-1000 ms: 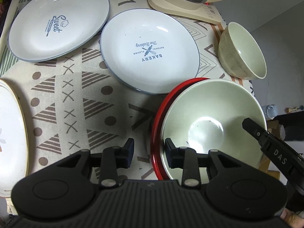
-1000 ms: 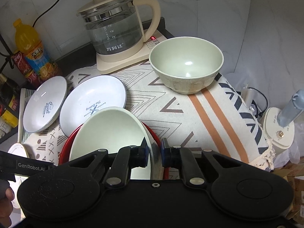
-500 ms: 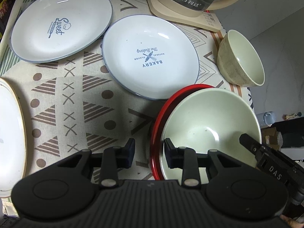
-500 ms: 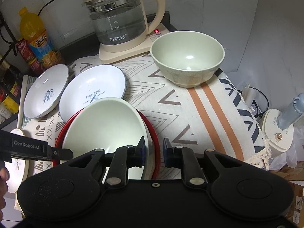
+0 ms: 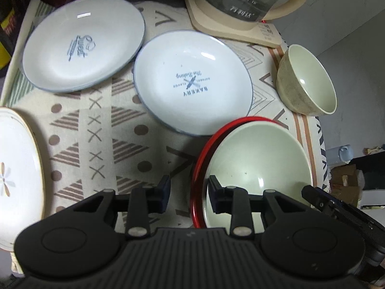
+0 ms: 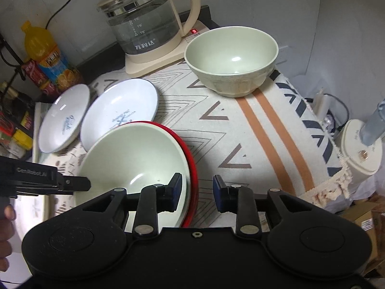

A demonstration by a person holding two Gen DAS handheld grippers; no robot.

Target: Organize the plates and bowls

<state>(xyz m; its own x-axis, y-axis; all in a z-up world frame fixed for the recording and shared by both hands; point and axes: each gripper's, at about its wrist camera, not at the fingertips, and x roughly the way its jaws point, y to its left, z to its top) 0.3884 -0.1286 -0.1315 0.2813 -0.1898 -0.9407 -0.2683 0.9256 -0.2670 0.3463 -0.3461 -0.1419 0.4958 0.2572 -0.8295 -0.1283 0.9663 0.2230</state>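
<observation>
Straddling the near rims of a pale green bowl [image 6: 134,159] nested in a red bowl [image 6: 192,168] on the patterned tablecloth [image 6: 240,130]: right gripper [image 6: 196,190], jaws just been opening, now parted with both rims between them, pads off the rims, gripping nothing. Same stack on its opposite side framed by left gripper [image 5: 189,193]: jaws part open, red rim and green rim in the gap, right pad inside the green bowl; contact hard to judge from this angle, probably no squeeze. Sitting just behind the stack, white plate printed BAKERY [image 5: 192,84], its near edge tucked right by the red rim; beside it, further left, white plate printed Sweet [image 5: 83,43]. Lying at far left edge, gold-rimmed white plate [image 5: 19,168], partly cut off. Standing apart near the far right corner, second pale green bowl [image 6: 232,60], upright, just in front of a glass kettle [image 6: 146,21] on its base. Standing back left, orange drink bottle [image 6: 48,55].
</observation>
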